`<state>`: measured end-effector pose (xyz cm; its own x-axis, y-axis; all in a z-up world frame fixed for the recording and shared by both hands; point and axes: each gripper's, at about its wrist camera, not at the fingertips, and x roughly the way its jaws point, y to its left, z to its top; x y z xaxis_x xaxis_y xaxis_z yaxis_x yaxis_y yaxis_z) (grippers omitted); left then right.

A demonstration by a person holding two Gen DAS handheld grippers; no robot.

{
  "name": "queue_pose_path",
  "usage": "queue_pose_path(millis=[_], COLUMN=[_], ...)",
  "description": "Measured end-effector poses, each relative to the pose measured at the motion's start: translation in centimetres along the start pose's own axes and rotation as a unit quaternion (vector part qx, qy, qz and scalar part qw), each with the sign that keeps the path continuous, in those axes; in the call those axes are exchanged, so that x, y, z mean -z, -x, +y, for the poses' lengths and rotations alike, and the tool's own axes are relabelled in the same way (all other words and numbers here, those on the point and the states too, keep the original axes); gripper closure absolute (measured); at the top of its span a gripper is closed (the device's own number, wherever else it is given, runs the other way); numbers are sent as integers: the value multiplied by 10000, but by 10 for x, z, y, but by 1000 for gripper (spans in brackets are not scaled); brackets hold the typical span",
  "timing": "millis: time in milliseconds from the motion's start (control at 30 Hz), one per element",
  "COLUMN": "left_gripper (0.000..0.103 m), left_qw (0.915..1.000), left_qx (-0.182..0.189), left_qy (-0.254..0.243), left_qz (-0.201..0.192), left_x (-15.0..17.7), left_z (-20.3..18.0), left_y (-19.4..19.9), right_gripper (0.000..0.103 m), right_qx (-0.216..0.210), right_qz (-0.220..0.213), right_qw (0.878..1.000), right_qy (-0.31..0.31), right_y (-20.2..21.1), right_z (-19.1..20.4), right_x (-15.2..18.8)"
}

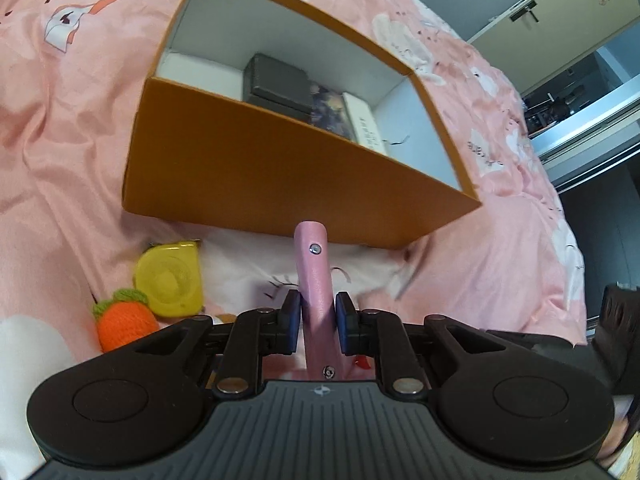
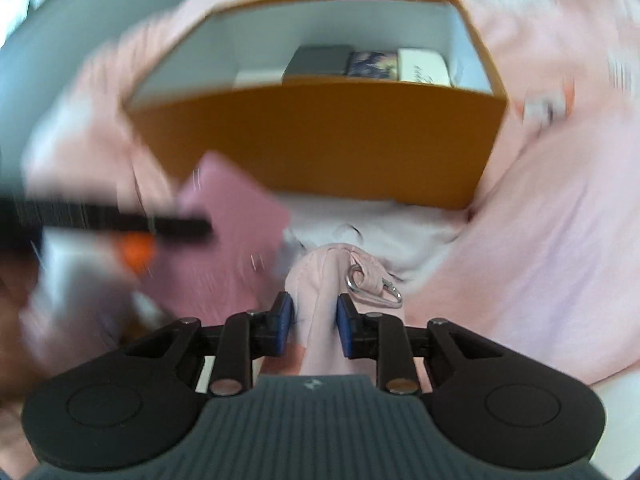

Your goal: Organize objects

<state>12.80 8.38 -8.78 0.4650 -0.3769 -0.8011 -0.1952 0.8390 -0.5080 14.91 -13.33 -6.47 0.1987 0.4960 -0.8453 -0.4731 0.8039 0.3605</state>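
Carabiner (image 2: 375, 289) in right view only

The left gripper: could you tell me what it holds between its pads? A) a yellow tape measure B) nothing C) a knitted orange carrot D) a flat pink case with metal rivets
D: the left gripper is shut on the pink case, while the yellow tape measure lies on the bedding beside it.

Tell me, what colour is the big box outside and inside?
The box is orange-brown outside and white inside, clearest in the left wrist view.
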Motion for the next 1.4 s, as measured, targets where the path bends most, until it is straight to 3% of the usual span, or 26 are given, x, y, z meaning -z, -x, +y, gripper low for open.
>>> queue_pose_path(millis=[67, 133, 200, 267, 367, 433, 600, 733, 900, 967, 1100, 1167, 1400], left_gripper=[82, 82, 81, 79, 78, 78, 77, 75, 73, 72, 75, 82, 83], left_qw=[9999, 9998, 9998, 9995, 9990, 9989, 9985, 9973, 9963, 9953, 9968, 9974, 9973], left_qx=[-6, -67, -148, -269, -371, -368, -413, -577, -549, -534, -575, -600, -209], left_qy=[102, 143, 65, -20, -20, -3, 35, 71, 94, 181, 113, -44, -655], left_qz=[42, 86, 113, 158, 250, 286, 362, 445, 648, 783, 535, 403, -269], left_x=[-1, -1, 0, -1, -2, -4, -5, -5, -2, 3, 9, 10, 19], left_z=[6, 10, 8, 6, 5, 5, 6, 7, 6, 7, 3, -5, -37], left_y=[-6, -11, -13, -14, -20, -24, -26, -29, -34, -38, -30, -24, 20], right_gripper=[77, 76, 73, 59, 59, 64, 64, 55, 51, 57, 76, 82, 85], right_qx=[-538, -792, -859, -631, 296, 807, 622, 590, 1354, 1388, 1296, 1245, 999], right_qz=[-214, -210, -188, -244, -425, -417, -381, -404, 44, 233, 162, 85, -736], right_qw=[9957, 9877, 9823, 9823, 9893, 9894, 9903, 9952, 9902, 9893, 9904, 9911, 9913], right_qy=[-718, -1331, -1656, -1744, -1366, -1131, -1182, -675, 348, 390, 445, 458, 448], right_y=[-2, -11, -14, -5, 15, 22, 27, 33, 6, -3, -3, 3, 48], right_z=[-22, -45, -62, -72, -78, -78, -82, -61, -39, -45, -48, -44, -23], right_x=[-4, -5, -1, 2, -3, -6, -13, -19, -25, -21, -13, -9, -1])
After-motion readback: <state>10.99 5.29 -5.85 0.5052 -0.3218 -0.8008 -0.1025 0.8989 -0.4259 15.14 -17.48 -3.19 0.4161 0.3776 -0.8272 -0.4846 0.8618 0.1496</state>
